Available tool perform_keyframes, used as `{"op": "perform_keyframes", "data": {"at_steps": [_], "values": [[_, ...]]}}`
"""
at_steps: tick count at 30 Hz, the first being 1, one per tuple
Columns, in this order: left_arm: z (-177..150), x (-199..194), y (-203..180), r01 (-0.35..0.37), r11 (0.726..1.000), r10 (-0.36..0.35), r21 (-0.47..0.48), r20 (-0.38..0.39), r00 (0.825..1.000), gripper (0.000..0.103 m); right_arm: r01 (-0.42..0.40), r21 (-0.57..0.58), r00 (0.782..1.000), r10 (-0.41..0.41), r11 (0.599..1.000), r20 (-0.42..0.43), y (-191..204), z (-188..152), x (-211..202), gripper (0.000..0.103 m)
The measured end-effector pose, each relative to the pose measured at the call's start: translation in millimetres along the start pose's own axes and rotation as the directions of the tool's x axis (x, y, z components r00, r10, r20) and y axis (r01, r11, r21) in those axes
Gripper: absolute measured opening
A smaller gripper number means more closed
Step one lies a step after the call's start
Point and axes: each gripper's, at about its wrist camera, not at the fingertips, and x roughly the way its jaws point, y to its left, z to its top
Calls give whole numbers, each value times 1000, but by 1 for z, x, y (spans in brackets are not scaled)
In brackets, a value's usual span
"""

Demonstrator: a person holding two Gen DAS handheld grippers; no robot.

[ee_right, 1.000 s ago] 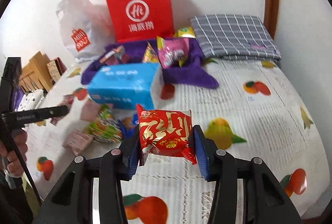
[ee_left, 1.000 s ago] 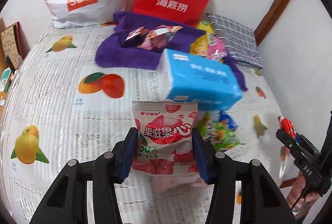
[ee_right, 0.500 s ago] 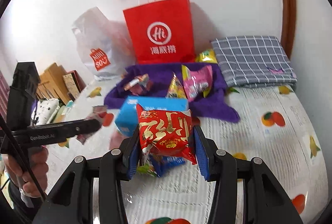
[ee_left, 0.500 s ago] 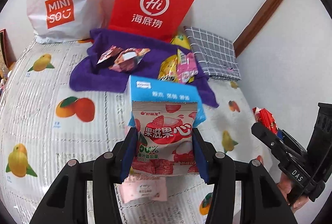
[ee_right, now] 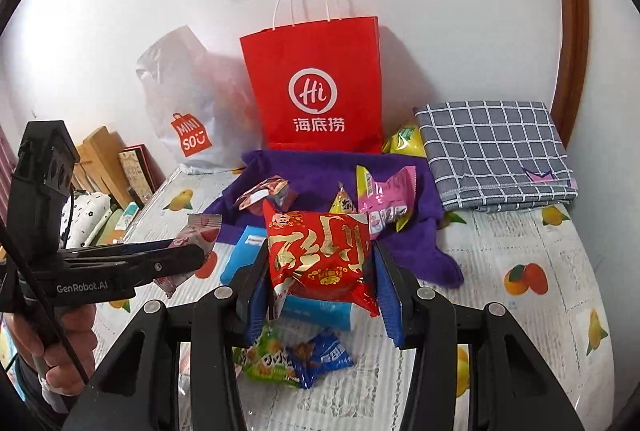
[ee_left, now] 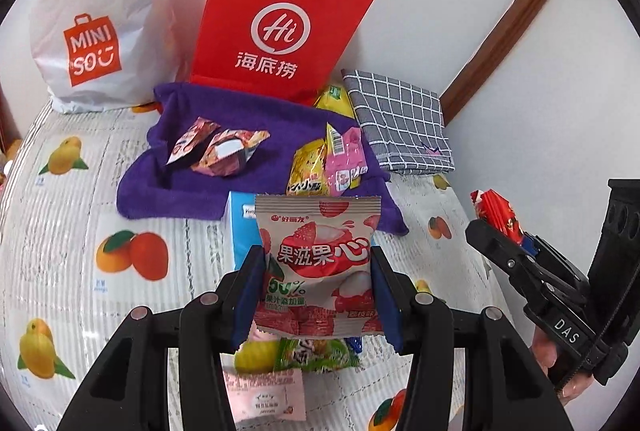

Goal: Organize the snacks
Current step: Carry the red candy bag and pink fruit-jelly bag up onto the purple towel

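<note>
Pink lychee packet (ee_left: 318, 263) and red packet (ee_right: 320, 255) both lifted off the desk (ee_left: 60, 251) since a second ago, each clamped in its tongs, left tongs (ee_left: 318, 295) and right tongs (ee_right: 318, 295). Guessing they're headed for the purple cloth (ee_left: 240, 119) pile next.

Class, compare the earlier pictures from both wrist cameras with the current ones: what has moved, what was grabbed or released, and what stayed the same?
Both claws rose and drew back from the bed: the loose snacks and blue tissue pack sank lower in both views. Nothing was grabbed or released. The left claw still clamps the lychee candy packet; the right claw still clamps the red snack packet. The purple towel and red bag stayed put.
</note>
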Motion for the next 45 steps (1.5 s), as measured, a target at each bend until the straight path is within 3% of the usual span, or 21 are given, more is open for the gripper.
{"op": "perform_keyframes", "data": {"at_steps": [18,35,41,45], "values": [[44,11,6,6,1000,-6,4,7,1000,49,19,25,1000,-18,1000,-7,-18,55,28,47],[90,28,68,-98,992,101,-79,32,994,49,-37,71,999,39,997,-21,-32,109,99,47],[102,46,91,-110,986,114,-124,22,993,49,-77,77,990,86,994,-115,-31,106,151,47],[110,64,99,-116,984,118,-138,4,993,49,-60,72,984,72,996,-165,-32,99,180,47]]}}
